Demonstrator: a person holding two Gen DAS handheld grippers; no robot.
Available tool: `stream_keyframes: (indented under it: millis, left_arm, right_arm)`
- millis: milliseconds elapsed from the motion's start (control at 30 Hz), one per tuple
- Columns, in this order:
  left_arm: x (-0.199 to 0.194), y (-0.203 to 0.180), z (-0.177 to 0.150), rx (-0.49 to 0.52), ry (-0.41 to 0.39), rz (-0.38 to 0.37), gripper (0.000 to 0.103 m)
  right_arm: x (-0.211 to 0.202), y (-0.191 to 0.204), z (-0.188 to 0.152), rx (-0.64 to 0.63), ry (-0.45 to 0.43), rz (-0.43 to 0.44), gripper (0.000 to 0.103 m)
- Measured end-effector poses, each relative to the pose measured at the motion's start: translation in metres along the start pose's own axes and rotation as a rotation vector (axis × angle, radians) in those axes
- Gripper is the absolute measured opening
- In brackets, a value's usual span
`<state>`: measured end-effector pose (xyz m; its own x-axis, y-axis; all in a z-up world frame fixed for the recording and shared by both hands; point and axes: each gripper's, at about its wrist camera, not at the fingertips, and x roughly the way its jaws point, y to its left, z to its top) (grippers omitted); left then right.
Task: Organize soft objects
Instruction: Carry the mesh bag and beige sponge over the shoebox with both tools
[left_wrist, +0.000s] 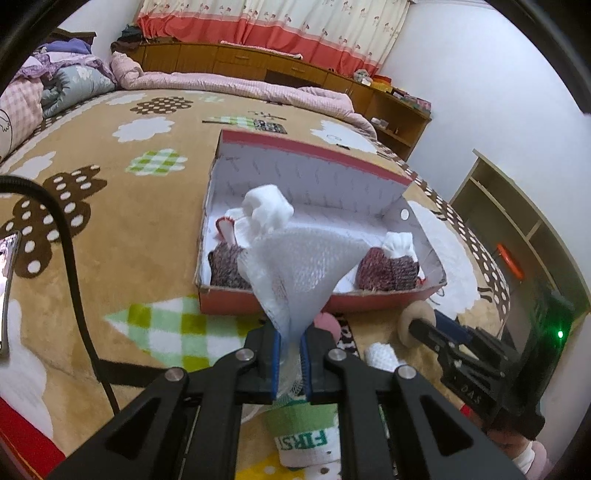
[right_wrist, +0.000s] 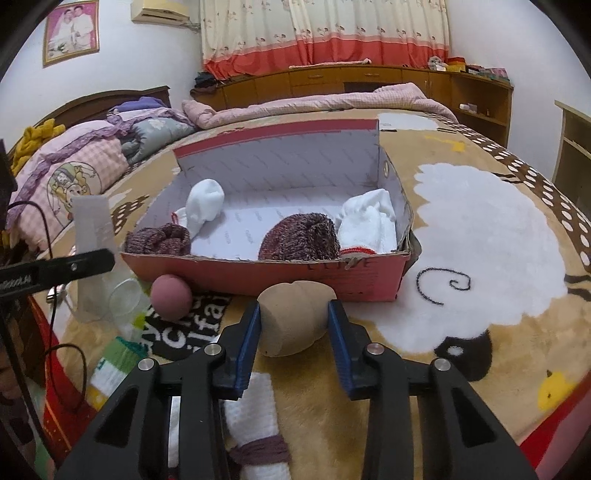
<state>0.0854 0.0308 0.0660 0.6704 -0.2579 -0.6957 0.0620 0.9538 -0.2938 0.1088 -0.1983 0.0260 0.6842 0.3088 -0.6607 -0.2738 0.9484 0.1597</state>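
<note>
Left gripper clamped on white mesh cloth, lifted before the box at 12 o'clock. Right gripper pinches beige sponge on bed, box directly behind.

Tan sponge — before red box

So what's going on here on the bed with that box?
A person is sorting soft items into a pink cardboard box on the bed, with a handheld tool in each hand. The left tool is shut on a white mesh foam sleeve, lifted in front of the box. The right tool is around a tan sponge, pads at its sides. Knitted socks and white cloths already lie inside; a pink ball waits outside.
</note>
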Motion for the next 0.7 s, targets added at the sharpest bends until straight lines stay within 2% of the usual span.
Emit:
stream_keyframes:
  millis: [367, 700]
  left_arm:
    - [-0.009, -0.026, 0.029, 0.072, -0.063, -0.001, 0.009]
    - [0.01, -0.054, 0.055, 0.138, -0.075, -0.01, 0.009]
  right_arm:
    - [-0.023, -0.005, 0.008, 0.006, -0.05, 0.015, 0.037]
    - [-0.033, -0.009, 0.014, -0.006, -0.075, 0.004, 0.037]
